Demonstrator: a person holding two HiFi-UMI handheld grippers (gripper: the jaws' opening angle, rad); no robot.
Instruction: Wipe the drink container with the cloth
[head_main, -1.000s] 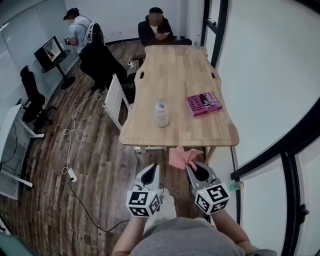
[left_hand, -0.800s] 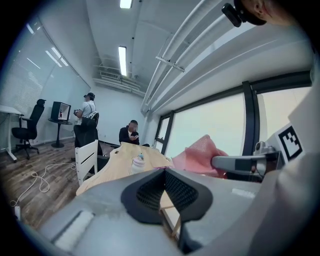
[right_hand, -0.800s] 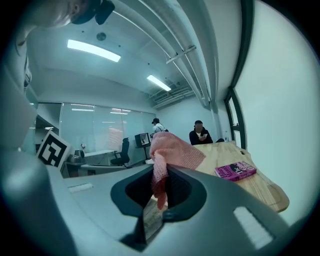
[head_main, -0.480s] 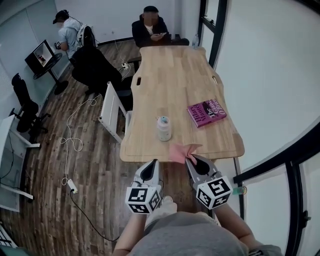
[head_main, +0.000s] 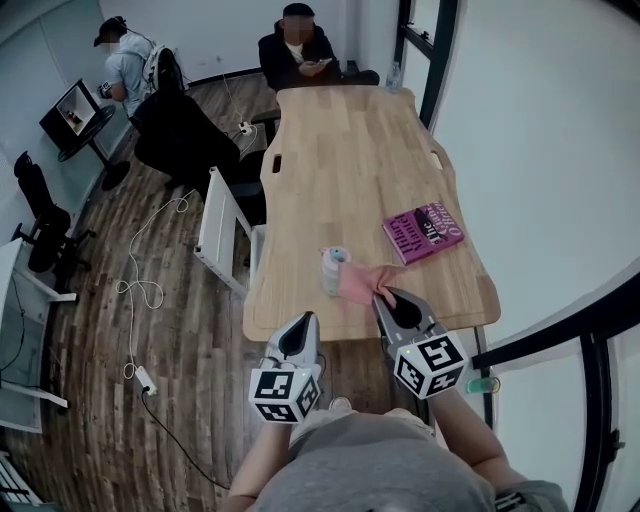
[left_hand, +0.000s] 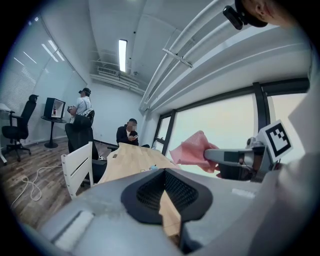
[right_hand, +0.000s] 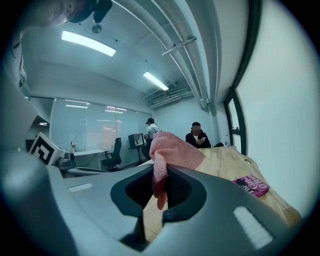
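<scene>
The drink container, a clear bottle with a pale cap, stands upright near the front edge of the wooden table. My right gripper is shut on a pink cloth, which hangs just right of the bottle, close to it or touching. In the right gripper view the cloth bunches up out of the jaws of the right gripper. My left gripper is shut on nothing, below the table's front edge and short of the bottle. The left gripper view shows the left gripper and the cloth.
A magenta book lies on the table's right side. A white chair stands at the left of the table. One person sits at the far end, another stands by a monitor. Cables trail over the wood floor.
The view has closed in on the table. Both grippers have come forward, and the cloth has moved from below the table's edge to beside the bottle.
</scene>
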